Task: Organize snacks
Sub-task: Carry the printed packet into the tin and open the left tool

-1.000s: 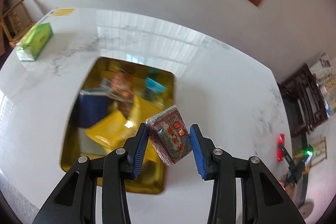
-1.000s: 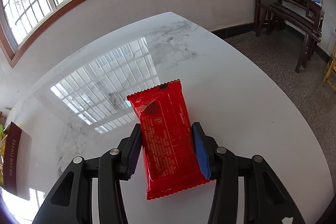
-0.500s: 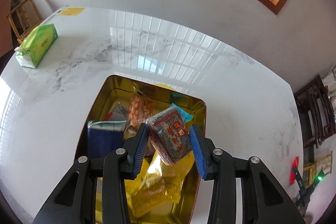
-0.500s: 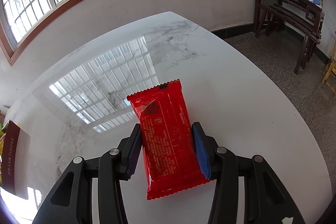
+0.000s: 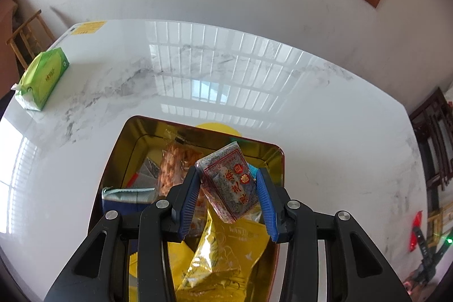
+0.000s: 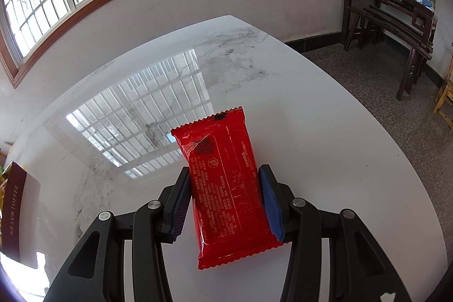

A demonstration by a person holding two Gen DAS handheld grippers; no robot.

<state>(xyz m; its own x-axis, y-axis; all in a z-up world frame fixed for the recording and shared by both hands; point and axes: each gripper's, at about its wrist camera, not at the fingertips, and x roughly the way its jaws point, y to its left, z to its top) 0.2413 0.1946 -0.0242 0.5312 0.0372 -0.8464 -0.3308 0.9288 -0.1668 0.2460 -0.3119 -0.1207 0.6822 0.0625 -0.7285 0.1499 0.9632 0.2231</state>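
In the left wrist view my left gripper (image 5: 228, 198) is shut on a grey patterned snack block (image 5: 230, 186) with red and gold marks, held tilted above a gold tin (image 5: 128, 137). Inside the tin lie a yellow-gold foil bag (image 5: 223, 262), an orange snack pack (image 5: 174, 169) and a blue packet (image 5: 124, 198). In the right wrist view my right gripper (image 6: 225, 201) is shut on a red snack packet (image 6: 226, 186), its printed back facing the camera, above the white marble table (image 6: 325, 160).
A green tissue pack (image 5: 42, 78) lies at the table's far left corner. The tin's dark red lid (image 6: 14, 205) shows at the left edge of the right wrist view. A dark wooden side table (image 6: 390, 16) stands by the wall, off the table's right.
My left gripper has carried the grey block from the tin's right side to over the tin and lower toward it. The right gripper and the red packet have stayed still.
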